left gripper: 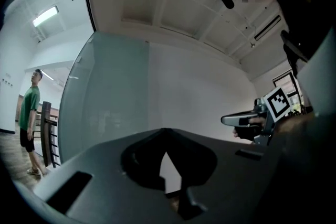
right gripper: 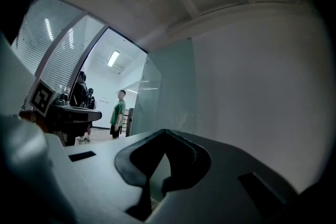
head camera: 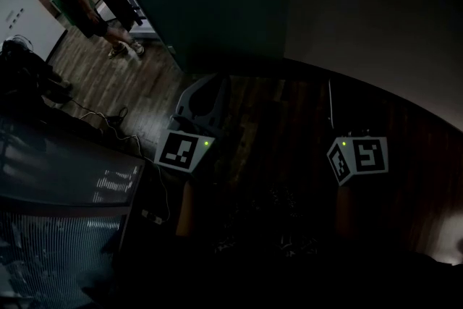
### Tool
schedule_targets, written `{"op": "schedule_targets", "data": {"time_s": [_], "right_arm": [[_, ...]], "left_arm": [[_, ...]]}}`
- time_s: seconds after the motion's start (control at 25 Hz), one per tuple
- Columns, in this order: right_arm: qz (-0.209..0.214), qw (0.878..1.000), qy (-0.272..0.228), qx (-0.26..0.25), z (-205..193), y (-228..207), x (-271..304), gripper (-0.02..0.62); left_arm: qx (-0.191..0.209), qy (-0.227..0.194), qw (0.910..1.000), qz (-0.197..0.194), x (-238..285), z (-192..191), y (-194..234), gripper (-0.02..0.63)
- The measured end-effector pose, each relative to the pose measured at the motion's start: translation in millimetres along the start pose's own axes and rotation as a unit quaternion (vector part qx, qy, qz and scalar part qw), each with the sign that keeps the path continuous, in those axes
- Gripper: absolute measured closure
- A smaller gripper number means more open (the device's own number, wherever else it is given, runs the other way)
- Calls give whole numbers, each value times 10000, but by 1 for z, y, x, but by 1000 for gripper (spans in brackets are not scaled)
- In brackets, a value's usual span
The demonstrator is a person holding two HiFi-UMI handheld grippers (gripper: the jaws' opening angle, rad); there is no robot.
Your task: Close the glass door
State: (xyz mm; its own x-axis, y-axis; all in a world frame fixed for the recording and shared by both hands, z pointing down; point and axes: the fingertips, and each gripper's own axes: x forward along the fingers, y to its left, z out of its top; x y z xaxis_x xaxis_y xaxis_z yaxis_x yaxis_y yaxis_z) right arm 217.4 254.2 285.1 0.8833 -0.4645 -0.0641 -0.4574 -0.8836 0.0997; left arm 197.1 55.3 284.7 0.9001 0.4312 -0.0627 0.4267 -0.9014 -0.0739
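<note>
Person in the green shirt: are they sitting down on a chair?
No, the person in the green shirt stands upright on the floor, just past the glass door.

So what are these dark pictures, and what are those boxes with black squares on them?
Those boxes are marker cubes, parts of two grabbers that a person carries, one in each hand. The dark picture is from a camera on that person's head, looking down at the wooden floor. The other two are from cameras riding on the left gripper and the right gripper. Both have their jaws shut and hold nothing. The big pale panel is the glass door. A person in a green shirt stands past its edge.
</note>
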Motion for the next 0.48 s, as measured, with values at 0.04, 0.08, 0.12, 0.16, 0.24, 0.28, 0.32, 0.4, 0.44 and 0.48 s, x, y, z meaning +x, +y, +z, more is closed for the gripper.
{"op": "schedule_targets", "data": {"time_s": [0.04,0.08,0.12,0.16,0.24,0.28,0.32,0.4,0.44,0.48], "right_arm": [[-2,10000,-3,7,-1,-2,6,600],[-3,10000,-12,11,-1,-3,13,600],[0,10000,-23,10,-2,-5,19,600],[8,10000,-32,7,-4,-7,27,600],[43,10000,-36,6,-6,-14,44,600],[65,10000,-38,8,-7,-18,54,600],[86,10000,-44,7,-8,-24,64,600],[131,9999,-65,-3,-10,-34,82,600],[159,9998,-76,-7,-10,-39,91,600],[188,9998,-86,-12,-10,-43,100,600]], "left_arm": [[-6,-6,10000,32,4,-1,4,615],[-3,-18,10000,64,8,-2,9,615],[6,-31,10000,93,12,-2,14,615],[17,-43,9999,119,17,-3,19,615],[19,-56,9999,160,32,-5,30,615],[16,-62,9998,173,41,-5,35,615],[20,-71,9998,184,51,-5,38,615],[55,-99,9997,207,68,-4,43,615],[73,-113,9997,220,76,-3,45,615],[84,-120,9996,234,84,-3,48,615]]}}
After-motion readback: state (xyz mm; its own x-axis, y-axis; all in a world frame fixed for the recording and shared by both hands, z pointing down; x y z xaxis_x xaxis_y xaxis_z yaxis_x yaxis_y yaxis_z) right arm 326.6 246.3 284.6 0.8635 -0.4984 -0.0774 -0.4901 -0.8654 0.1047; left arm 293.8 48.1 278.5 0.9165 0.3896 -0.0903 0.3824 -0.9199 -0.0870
